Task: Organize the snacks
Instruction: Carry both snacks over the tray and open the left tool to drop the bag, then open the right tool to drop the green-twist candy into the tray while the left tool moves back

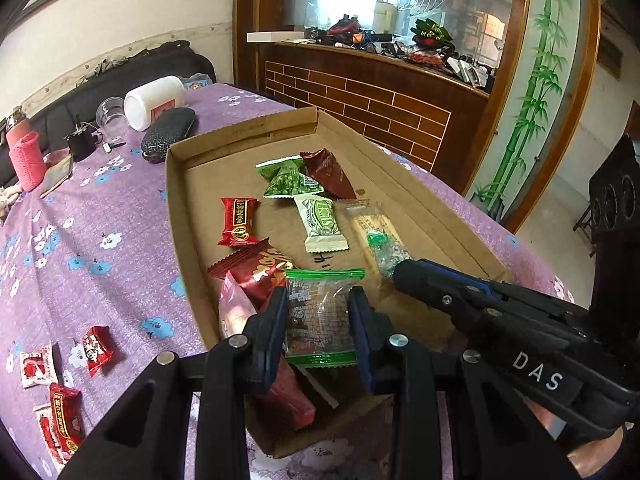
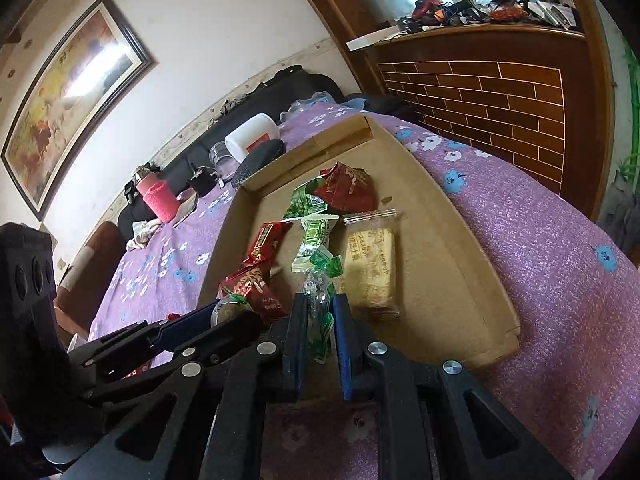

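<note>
- The left gripper (image 1: 318, 312) is clenched on a clear green-edged packet (image 1: 320, 312), its pads pressing the two side edges. The packet hangs over the near end of the cardboard tray (image 1: 176, 216), at about 6 o'clock in the left wrist view. It looks light, crinkly and slick. The dark filling inside may be brittle, so I judge a light squeeze on the sides safest.
- The right gripper (image 2: 320, 320) is clamped on a small green twist-wrapped candy (image 2: 320, 280). It sits low at 6 o'clock in its own view, over the tray's near part. The wrapper is thin film, likely slippery; a hold on the body seems firmer than one on the twisted tail.
- Just beyond, toward 12 o'clock, a pale yellow wafer bar (image 2: 374, 266) lies flat in the tray. It looks stiff and probably crumbly, best taken across its long sides.
- Red foil packets (image 1: 238, 222) lie at about 10 o'clock, puffy and light.
- Farthest in the tray, green pouches (image 1: 290, 180) and a dark red pouch (image 1: 328, 174) sit touching.
- Loose red snacks (image 1: 96, 350) remain on the purple cloth (image 1: 100, 200) at 8 o'clock, outside the tray.
</note>
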Motion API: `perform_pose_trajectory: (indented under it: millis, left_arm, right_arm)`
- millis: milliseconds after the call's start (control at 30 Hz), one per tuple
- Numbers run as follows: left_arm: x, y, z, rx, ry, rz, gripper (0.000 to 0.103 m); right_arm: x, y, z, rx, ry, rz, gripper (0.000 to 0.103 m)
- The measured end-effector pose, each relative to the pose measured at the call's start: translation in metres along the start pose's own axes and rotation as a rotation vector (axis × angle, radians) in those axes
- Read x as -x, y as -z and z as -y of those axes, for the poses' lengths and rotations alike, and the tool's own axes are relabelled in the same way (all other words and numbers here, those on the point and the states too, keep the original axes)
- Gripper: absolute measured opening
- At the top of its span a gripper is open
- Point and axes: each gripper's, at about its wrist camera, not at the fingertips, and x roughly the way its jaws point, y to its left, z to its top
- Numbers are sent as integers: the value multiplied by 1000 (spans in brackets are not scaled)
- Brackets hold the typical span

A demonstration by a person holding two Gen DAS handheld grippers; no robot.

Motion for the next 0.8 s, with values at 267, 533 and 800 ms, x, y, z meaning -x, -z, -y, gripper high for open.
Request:
perform_pose_trajectory:
  millis: [267,533,800]
  left_arm:
    - [1,1,0,15,23,5,31]
    - [9,-1,1,23,32,18,41]
    - [26,0,-8,53,39,15,41]
  right_arm:
    - [1,-2,5,-30,3,11,19]
    - [9,-2,14,-83,-4,51,21]
    - [10,-2,15,-98,-1,57,21]
